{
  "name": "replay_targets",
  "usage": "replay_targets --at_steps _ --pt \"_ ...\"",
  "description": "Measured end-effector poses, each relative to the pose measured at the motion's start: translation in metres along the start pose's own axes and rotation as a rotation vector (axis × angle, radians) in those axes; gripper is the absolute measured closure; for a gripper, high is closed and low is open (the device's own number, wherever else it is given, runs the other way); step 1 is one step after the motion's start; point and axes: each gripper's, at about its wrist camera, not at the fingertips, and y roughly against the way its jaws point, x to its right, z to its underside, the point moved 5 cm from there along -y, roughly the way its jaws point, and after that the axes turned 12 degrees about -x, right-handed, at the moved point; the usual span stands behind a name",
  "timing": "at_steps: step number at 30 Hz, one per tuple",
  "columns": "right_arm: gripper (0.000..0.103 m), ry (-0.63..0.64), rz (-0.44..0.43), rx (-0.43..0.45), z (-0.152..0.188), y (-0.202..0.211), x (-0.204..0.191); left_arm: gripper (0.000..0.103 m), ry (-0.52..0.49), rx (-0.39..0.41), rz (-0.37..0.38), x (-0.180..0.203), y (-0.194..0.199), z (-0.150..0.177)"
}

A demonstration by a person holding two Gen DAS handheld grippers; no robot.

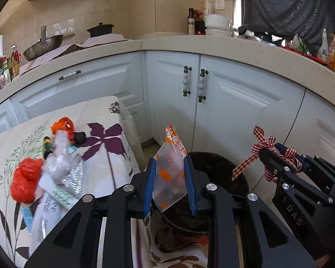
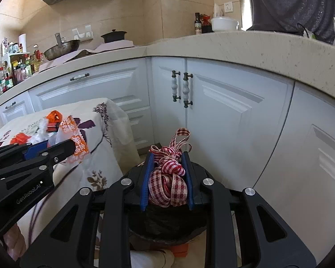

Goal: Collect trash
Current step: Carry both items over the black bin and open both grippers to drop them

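Clear-and-orange snack wrapper [image 1: 170, 174]: clamped mid-body in left gripper [image 1: 170, 186] above black trash bin [image 1: 221, 163]; light, crinkly, slippery. Red gingham ribbon [image 2: 168, 178]: bunched, clamped in right gripper [image 2: 167, 178]; soft, limp; grip knot.

We look forward and slightly down from both wrists, close above the bin [image 1: 221, 163], sharing the cabinets [image 2: 223, 102] (and the table [image 1: 105, 156]).

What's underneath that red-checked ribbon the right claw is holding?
Under the red-and-white checked ribbon bundle sits a round bin lined with a black bag. Its contents are hidden by the right gripper.
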Motion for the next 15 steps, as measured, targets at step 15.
replay_targets --at_steps 15 --pt "0.059 -0.048 0.007 -0.030 -0.009 -0.054 0.028 0.053 0.048 -0.046 -0.035 0.014 -0.047 -0.022"
